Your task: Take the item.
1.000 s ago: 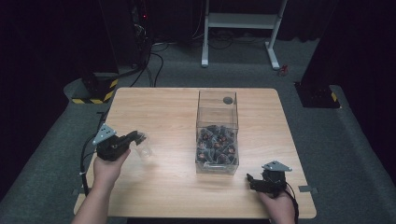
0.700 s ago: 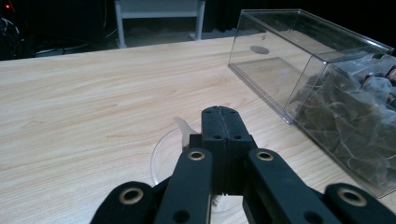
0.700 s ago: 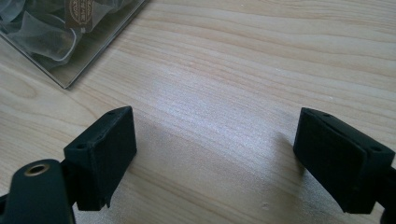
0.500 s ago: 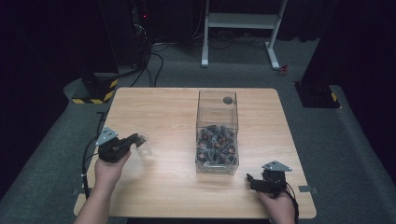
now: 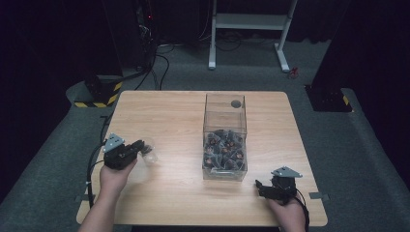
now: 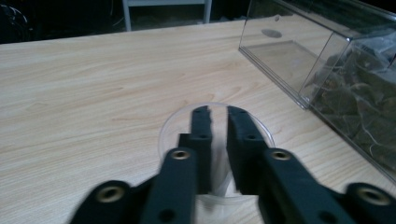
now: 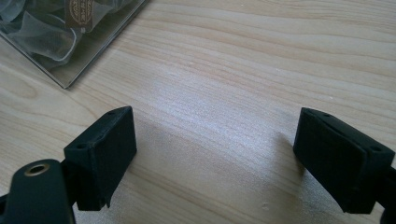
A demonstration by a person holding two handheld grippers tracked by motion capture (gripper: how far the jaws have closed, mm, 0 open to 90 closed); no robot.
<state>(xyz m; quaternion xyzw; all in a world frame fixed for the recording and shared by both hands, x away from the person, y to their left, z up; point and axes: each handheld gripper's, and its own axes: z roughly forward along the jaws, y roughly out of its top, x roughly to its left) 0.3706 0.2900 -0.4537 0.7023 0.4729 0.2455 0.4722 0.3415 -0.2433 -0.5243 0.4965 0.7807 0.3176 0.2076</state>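
- Jaws on my left gripper (image 6: 218,122) stand narrow, a thin gap between the pads, and they have just been opening a little; in the left gripper view they fill the lower middle of the frame.
- Under and around those jaws I see a clear plastic cup (image 6: 170,128) on the wooden table (image 6: 93,74), its round rim ringing both jaw tips. I cannot tell whether the pads touch its wall.
- From the high view, the left gripper (image 5: 138,149) sits at the lower left of the frame, with the cup (image 5: 149,153) at its tip, lying on the table (image 5: 169,111).
- Right gripper (image 7: 215,154) jaws stand wide apart, one at the lower left and one at the lower right of the right gripper view, with bare wood between them and nothing held.
- At the high view's lower right, the right gripper (image 5: 259,186) rests near the table's front edge.
- A clear box (image 5: 225,137) stands mid-frame between the two grippers, its near half filled with small dark packets (image 5: 223,151); it is well apart from the cup.
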